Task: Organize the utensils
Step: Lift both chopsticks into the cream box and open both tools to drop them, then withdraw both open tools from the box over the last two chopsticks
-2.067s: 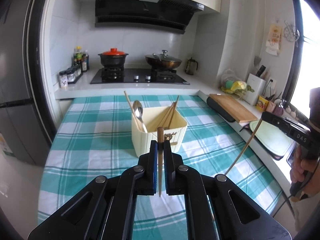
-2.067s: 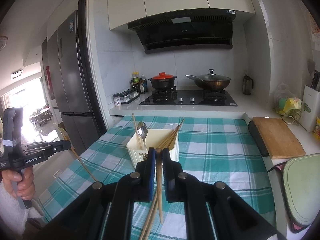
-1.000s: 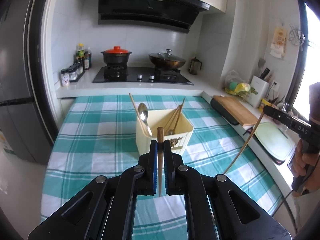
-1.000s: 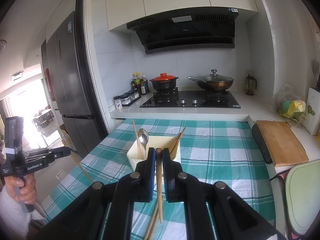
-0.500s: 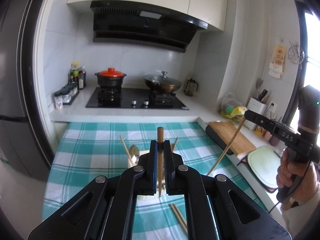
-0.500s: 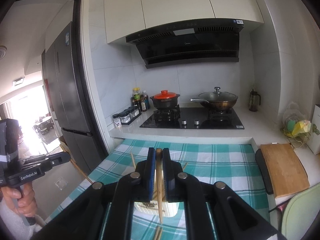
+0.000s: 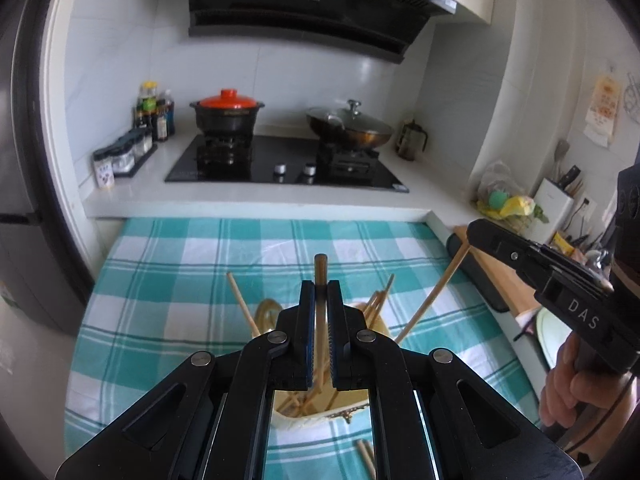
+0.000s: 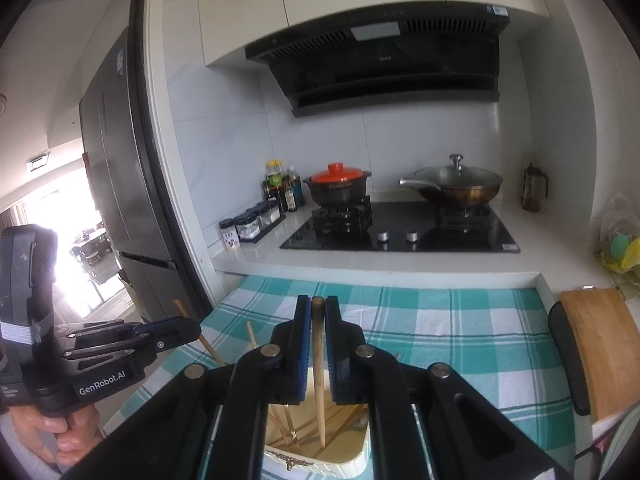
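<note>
Chopstick (image 7: 320, 276) sitting clamped in left gripper (image 7: 320, 332), low centre, over cream holder (image 7: 316, 420). Right gripper (image 8: 318, 344) gripping a second chopstick (image 8: 319, 376). Only left view is showing loose chopsticks (image 7: 366, 458) lying on checked cloth (image 7: 168, 280), bottom centre.

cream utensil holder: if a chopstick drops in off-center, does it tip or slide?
Probably stays put: the cream holder looks wide, low and square, so tipping seems unlikely. It sits on checked cloth, which likely resists sliding. Chopsticks leaning on one wall shift weight only slightly.
</note>
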`<state>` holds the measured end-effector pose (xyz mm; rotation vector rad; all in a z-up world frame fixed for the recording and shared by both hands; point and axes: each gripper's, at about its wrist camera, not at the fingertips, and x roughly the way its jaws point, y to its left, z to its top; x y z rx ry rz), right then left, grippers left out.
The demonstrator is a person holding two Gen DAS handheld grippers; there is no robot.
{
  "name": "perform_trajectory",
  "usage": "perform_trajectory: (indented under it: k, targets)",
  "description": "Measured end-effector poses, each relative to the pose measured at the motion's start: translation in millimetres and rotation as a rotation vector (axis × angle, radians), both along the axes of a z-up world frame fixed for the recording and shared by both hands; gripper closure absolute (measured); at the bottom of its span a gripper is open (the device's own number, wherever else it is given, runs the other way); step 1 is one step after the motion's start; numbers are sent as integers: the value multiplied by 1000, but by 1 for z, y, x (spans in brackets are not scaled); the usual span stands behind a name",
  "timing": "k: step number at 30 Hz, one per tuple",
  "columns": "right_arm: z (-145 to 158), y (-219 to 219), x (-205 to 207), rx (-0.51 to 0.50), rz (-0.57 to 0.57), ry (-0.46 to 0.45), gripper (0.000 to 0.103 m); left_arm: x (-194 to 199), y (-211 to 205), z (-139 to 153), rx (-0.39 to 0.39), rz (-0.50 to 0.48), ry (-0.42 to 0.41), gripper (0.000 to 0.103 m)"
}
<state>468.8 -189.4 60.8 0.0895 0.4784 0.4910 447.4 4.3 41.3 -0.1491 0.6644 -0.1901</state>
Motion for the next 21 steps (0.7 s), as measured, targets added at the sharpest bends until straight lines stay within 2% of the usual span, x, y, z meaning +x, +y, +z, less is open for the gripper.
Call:
perform_trajectory:
  k: [4, 6, 8, 9, 10, 11, 12, 15, 17, 21]
  targets:
    - [-46, 8, 44, 23, 4, 194, 93, 37, -1, -40, -3, 6, 142, 98]
    - [-62, 8, 55, 24, -24, 242, 92, 46, -1, -53, -1, 17, 180, 90]
    - [-66, 6, 55, 33, -40, 238, 89, 44, 0, -57, 12, 33, 181, 60]
    - [-65, 3, 51, 44, -39, 228, 80, 40, 1, -55, 17, 36, 169, 53]
    - [-63, 2, 46, 48, -43, 215, 75, 33, 2, -53, 24, 32, 155, 45]
    - [-60, 0, 39, 42, -48, 196, 66, 26, 3, -51, 38, 22, 142, 42]
    - [-57, -1, 29, 23, -53, 178, 62, 17, 4, -48, 58, 12, 132, 42]
    - [-55, -3, -5, -60, -29, 141, 61, -17, 8, -46, 129, -3, 117, 30]
    - [-61, -6, -33, -97, -6, 144, 55, -45, 12, -50, 160, -21, 125, 23]
    - [-92, -16, -86, -148, 33, 206, 55, -96, 11, -71, 193, -65, 179, 22]
